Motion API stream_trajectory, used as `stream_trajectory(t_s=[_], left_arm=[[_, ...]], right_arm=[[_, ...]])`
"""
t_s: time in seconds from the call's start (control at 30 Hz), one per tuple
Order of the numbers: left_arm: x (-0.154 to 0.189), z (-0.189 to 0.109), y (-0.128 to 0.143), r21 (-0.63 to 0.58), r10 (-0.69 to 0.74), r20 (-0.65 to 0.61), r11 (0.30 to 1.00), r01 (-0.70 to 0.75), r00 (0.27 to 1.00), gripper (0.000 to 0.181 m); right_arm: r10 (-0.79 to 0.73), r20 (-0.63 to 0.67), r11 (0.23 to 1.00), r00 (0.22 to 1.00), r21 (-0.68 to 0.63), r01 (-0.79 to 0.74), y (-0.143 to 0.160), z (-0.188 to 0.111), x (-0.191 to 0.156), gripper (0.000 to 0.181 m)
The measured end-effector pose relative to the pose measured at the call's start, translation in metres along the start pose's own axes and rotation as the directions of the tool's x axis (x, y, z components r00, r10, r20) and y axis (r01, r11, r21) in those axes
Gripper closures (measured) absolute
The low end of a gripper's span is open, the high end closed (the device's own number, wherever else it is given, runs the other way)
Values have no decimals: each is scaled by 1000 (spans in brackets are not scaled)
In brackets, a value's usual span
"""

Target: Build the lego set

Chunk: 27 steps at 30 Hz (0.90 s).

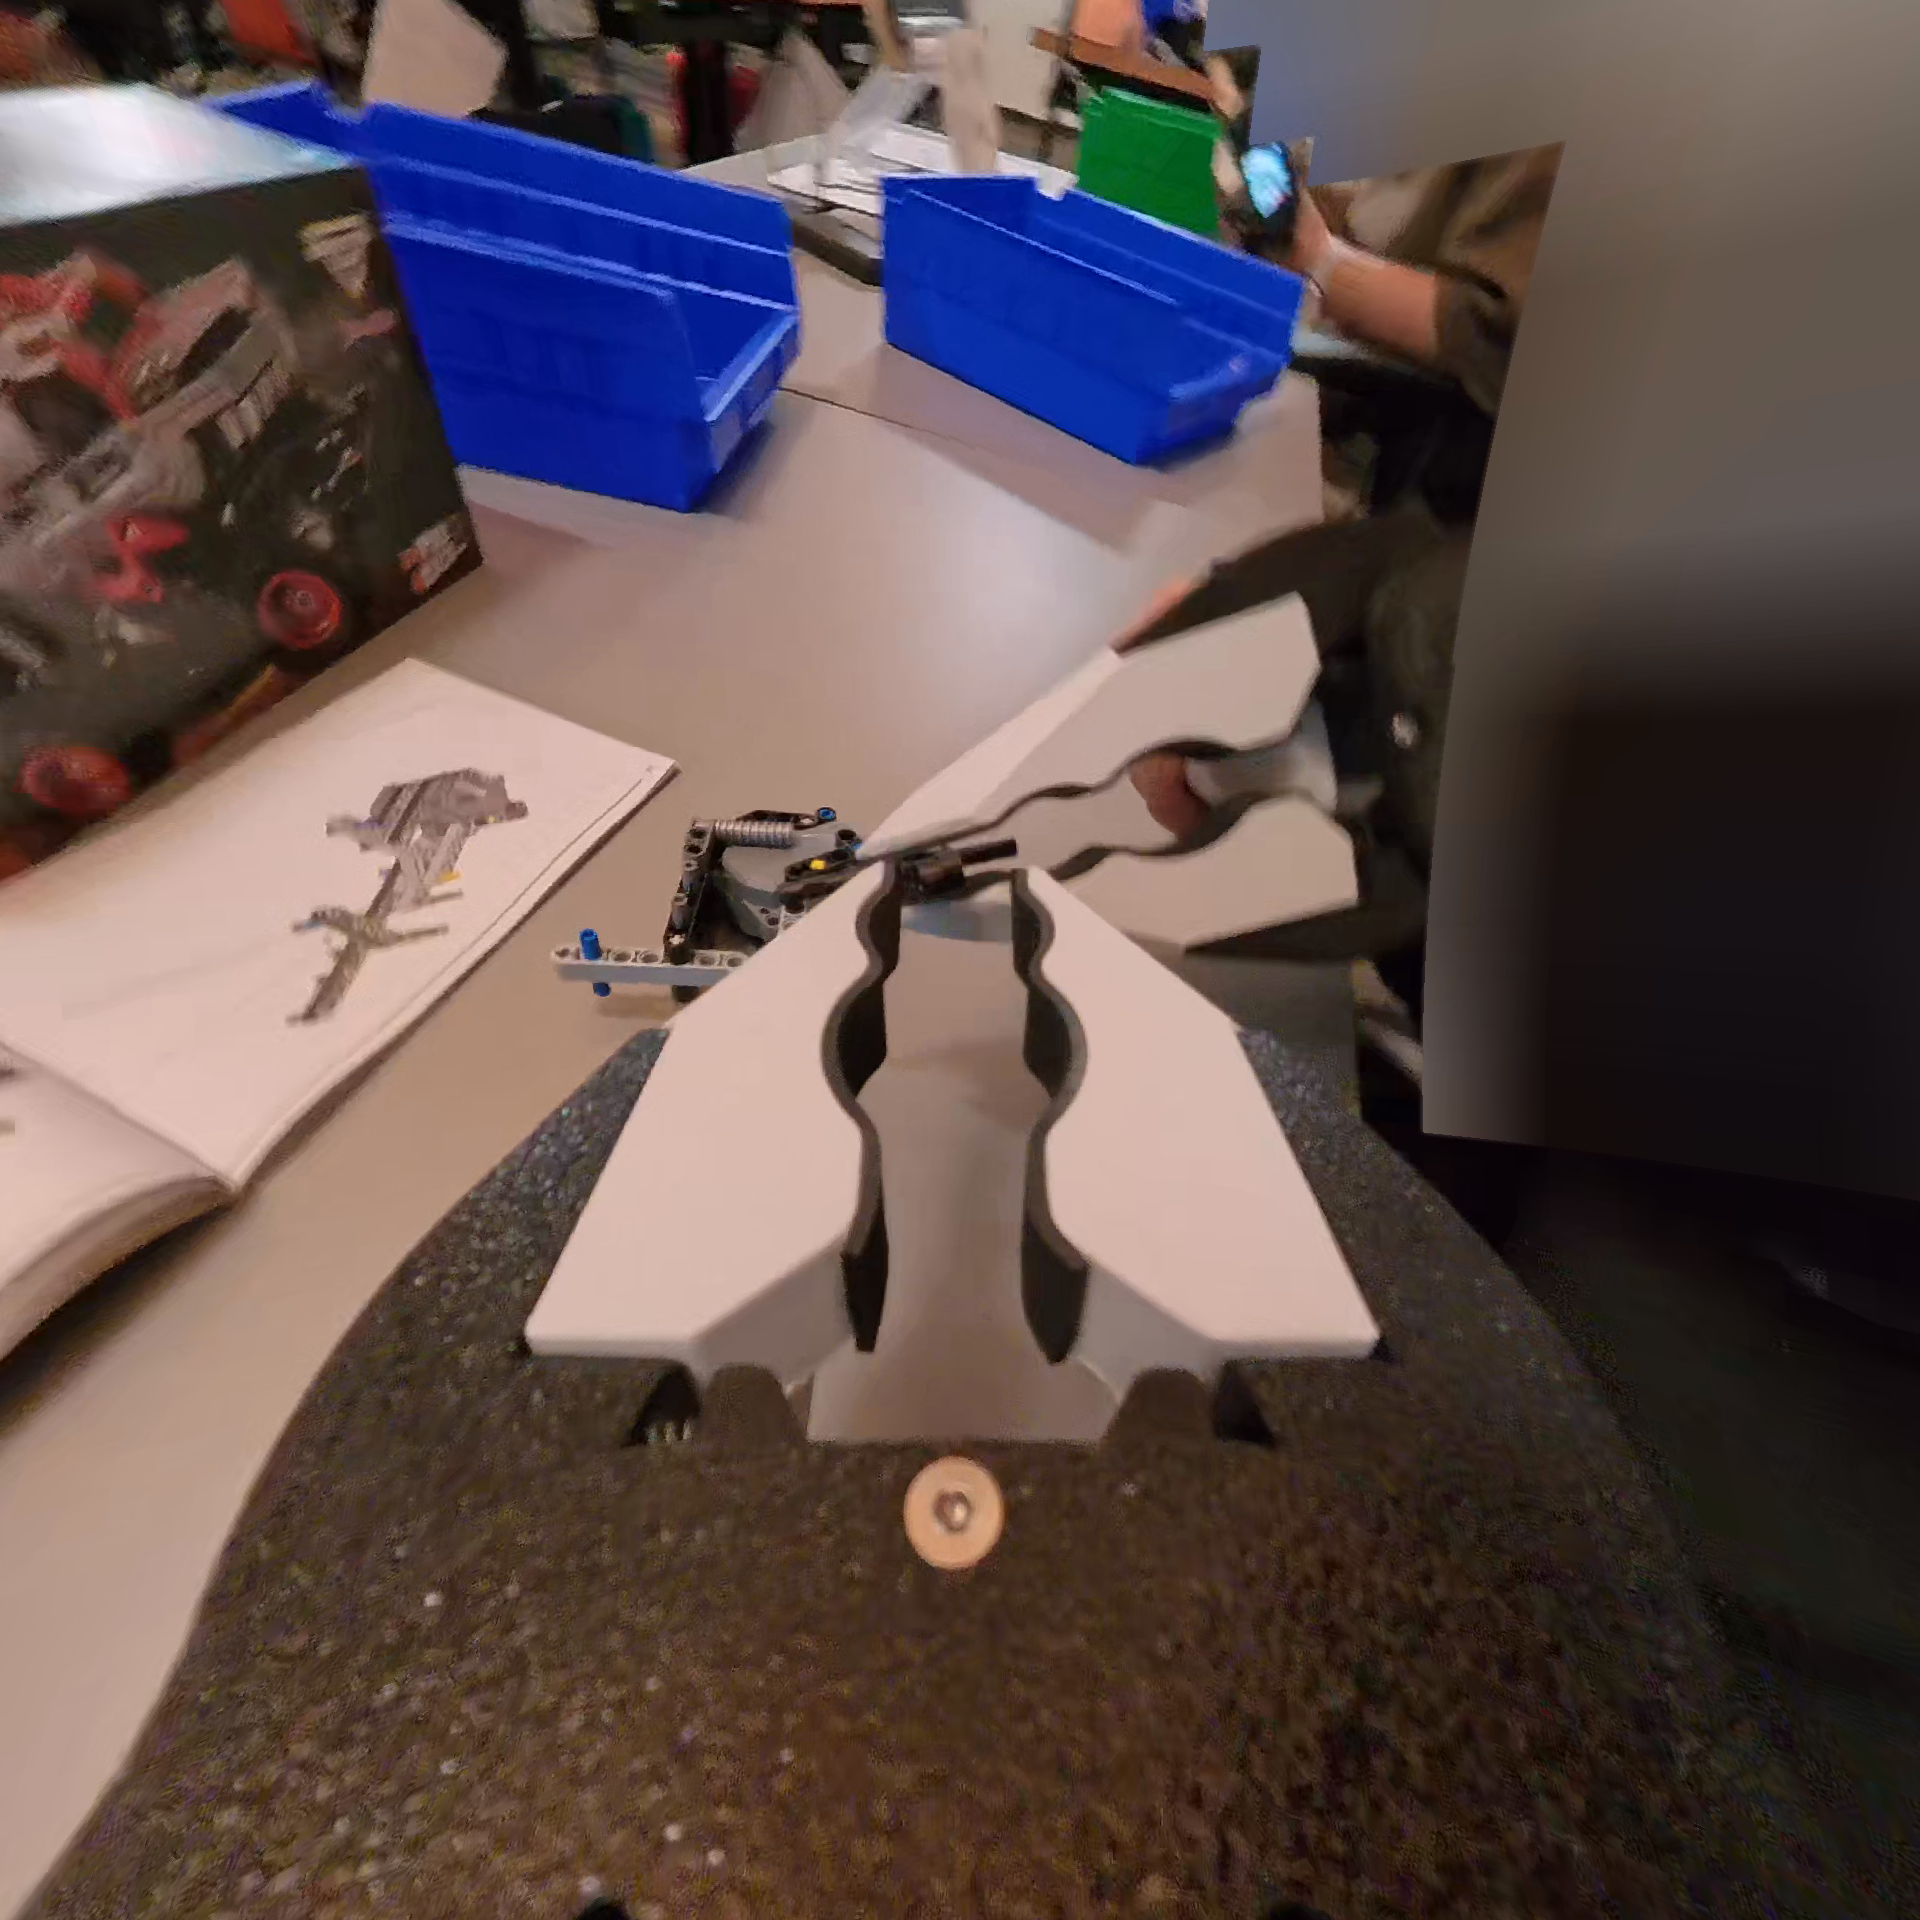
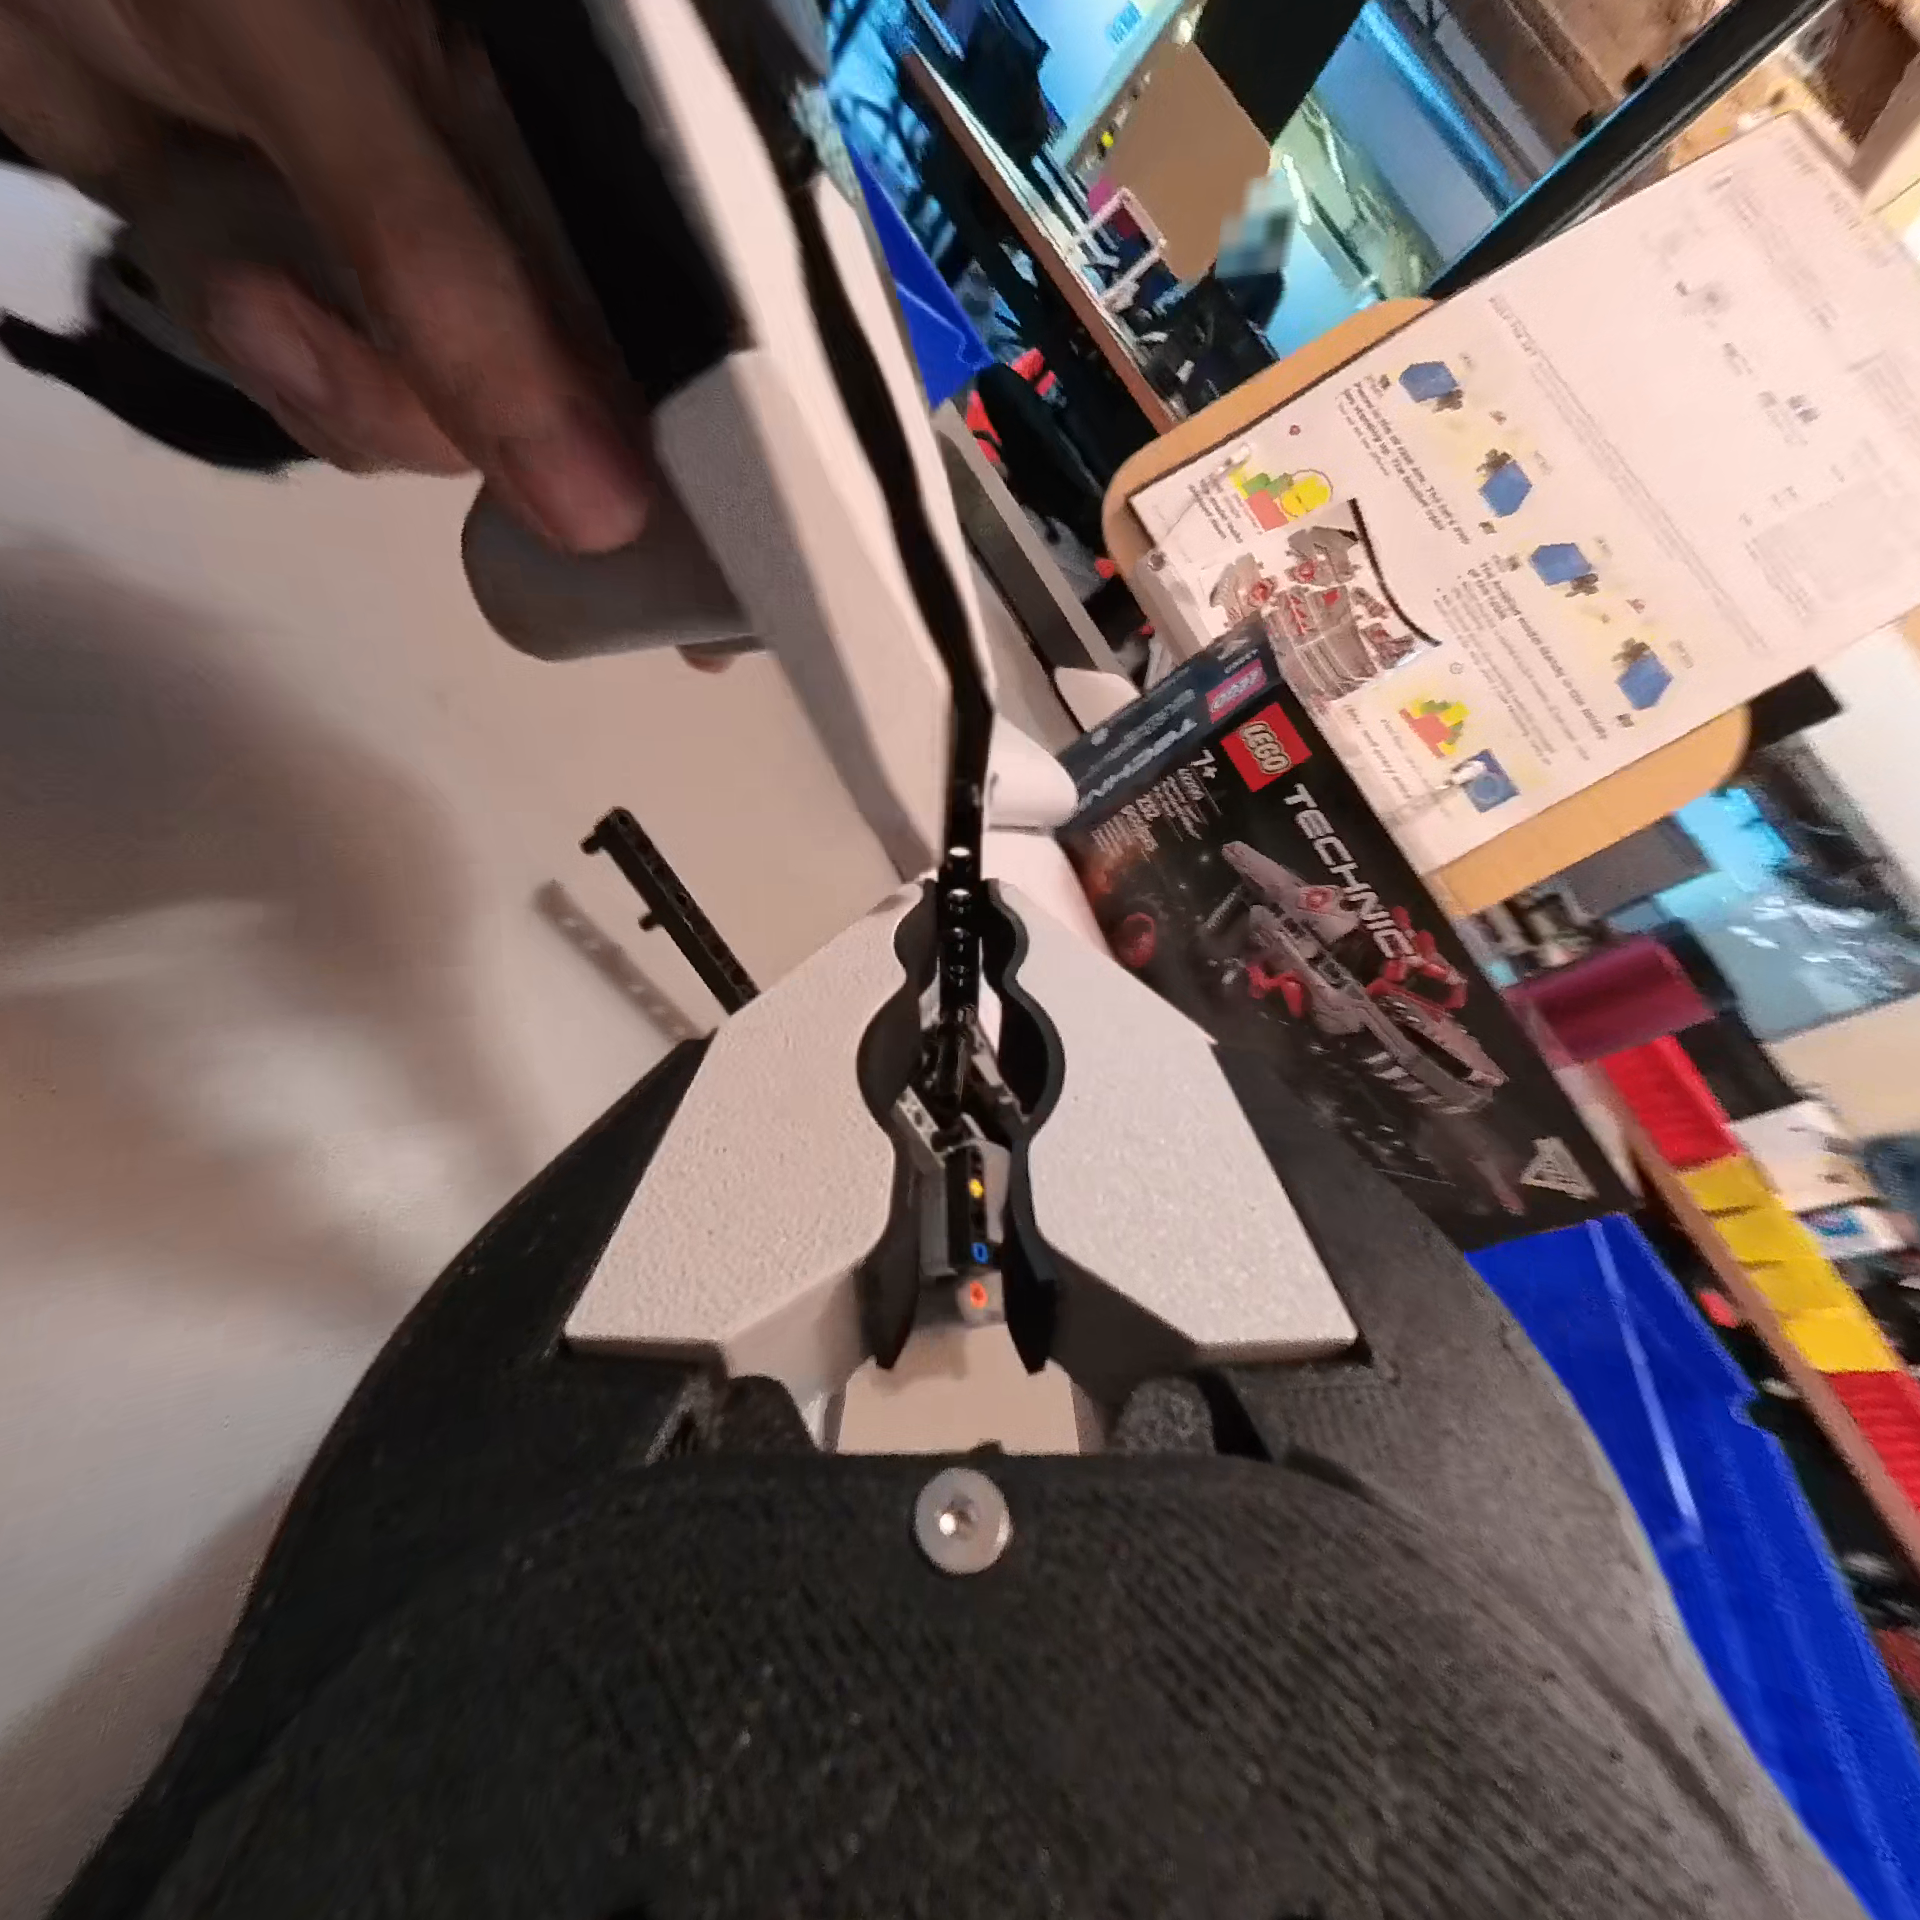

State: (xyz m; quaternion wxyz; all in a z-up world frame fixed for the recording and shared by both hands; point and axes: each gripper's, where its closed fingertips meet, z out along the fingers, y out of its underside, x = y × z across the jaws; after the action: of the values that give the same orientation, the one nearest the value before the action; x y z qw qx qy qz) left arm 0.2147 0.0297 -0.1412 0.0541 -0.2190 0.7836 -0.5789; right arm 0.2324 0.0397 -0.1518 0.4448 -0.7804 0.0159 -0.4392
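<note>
Though blurred, lego box [image 2: 1320, 966] beside assembly [image 2: 961, 1049].

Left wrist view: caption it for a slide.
Open left tongs reach the lego model beside the open booklet.

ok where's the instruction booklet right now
In the left wrist view the instruction booklet lies open on the table's left side, in front of the lego box and just left of the partly built assembly.
</note>
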Motion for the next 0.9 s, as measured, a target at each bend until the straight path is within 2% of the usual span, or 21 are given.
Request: stream_trajectory(t_s=[0.07, 0.13, 0.17, 0.23, 0.3, 0.4, 0.6, 0.77, 0.87, 0.9], left_arm=[[-1, -2, 6, -38, 193, 5, 981, -192, 981, 153], [-7, -5, 12, -76, 387, 45, 921, -383, 921, 152], [-8, -6, 13, -79, 447, 53, 893, -442, 893, 153], [1, -8, 14, -47, 487, -9, 872, -487, 873, 158], [13, -12, 12, 6, 487, -74, 873, -488, 870, 163], [25, -17, 9, 68, 455, -152, 891, -450, 878, 166], [37, -18, 13, 89, 407, -252, 913, -398, 878, 177], [36, -17, 9, 102, 339, -278, 941, -323, 899, 176], [33, -16, 5, 109, 265, -291, 964, -243, 920, 176], [33, -16, 5, 109, 251, -301, 967, -229, 920, 176]], right_arm=[[83, 90, 995, 992, 44, -87, -3, -2, -5, 177], [182, 205, 976, 962, 84, -203, -7, -6, -11, 176], [227, 273, 960, 935, 98, -262, -10, -9, -15, 176], [281, 380, 932, 881, 108, -345, -13, -14, -22, 176], [323, 450, 900, 833, 126, -417, -19, -20, -24, 176], [315, 522, 896, 792, 112, -430, -21, -23, -35, 176], [304, 607, 878, 734, 121, -464, -30, -29, -46, 176], [275, 571, 880, 773, 175, -442, -31, -28, -42, 175], [267, 540, 882, 798, 196, -428, -32, -27, -39, 169], [266, 526, 885, 808, 199, -421, -32, -26, -38, 174]])
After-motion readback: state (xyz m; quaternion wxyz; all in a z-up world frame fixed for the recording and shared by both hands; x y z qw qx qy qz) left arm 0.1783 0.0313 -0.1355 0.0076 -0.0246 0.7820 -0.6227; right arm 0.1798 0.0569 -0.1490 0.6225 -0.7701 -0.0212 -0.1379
